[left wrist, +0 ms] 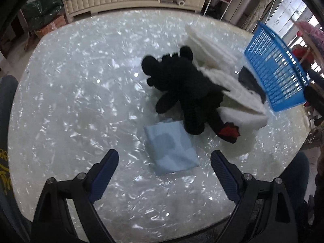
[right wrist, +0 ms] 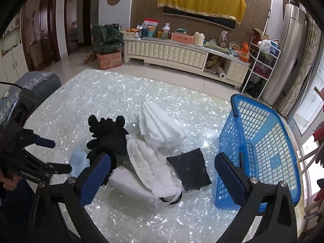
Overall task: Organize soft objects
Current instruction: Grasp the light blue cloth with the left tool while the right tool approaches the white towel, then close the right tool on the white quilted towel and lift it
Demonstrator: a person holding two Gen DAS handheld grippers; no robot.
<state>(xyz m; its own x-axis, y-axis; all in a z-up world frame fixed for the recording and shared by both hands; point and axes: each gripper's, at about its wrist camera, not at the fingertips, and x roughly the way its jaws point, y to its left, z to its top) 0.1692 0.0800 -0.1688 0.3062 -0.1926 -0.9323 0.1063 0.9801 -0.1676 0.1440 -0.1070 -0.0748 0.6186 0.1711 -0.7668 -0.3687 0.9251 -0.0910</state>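
Note:
A black plush toy (left wrist: 182, 85) with a red tail tip lies on the shiny table (left wrist: 70, 101); it also shows in the right wrist view (right wrist: 109, 135). A folded light blue cloth (left wrist: 170, 147) lies just ahead of my open, empty left gripper (left wrist: 164, 162). White padded pieces (right wrist: 160, 125) and a white quilted item (right wrist: 149, 166) lie beside the toy, with a black cloth (right wrist: 190, 168) to their right. A blue basket (right wrist: 261, 147) stands at the right. My right gripper (right wrist: 162, 166) is open and empty above the white items. The left gripper (right wrist: 48, 154) shows at the left of the right wrist view.
A cream TV cabinet (right wrist: 182, 54) with clutter stands beyond the table. A white wire shelf (right wrist: 263, 60) is at the back right. A grey-covered chair (right wrist: 36, 83) stands at the table's left edge. A cardboard box (right wrist: 109, 59) sits on the floor.

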